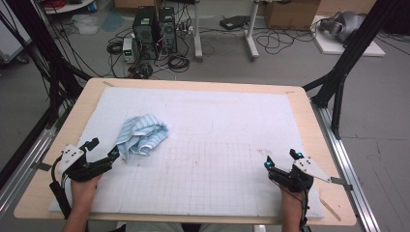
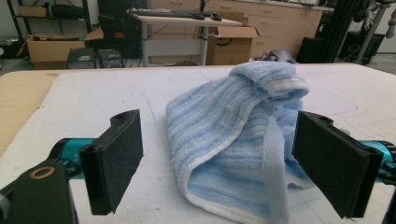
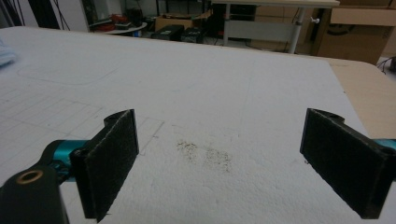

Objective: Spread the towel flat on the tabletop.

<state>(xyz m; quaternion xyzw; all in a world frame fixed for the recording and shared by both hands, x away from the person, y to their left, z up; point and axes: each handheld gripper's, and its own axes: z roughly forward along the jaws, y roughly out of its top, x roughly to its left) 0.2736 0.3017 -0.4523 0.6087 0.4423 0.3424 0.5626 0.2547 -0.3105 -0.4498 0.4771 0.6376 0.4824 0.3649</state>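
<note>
Low, left claw [image 1: 102, 149] agape beside crumpled towel [image 1: 142, 134]

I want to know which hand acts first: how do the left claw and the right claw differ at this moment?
The left claw sits right at the crumpled blue striped towel, which lies between its open jaws in the left gripper view; the right claw has bare white mat ahead, far from the towel. The left one angles toward the towel, the right one points straight up the table. Both are open and hold nothing.
</note>
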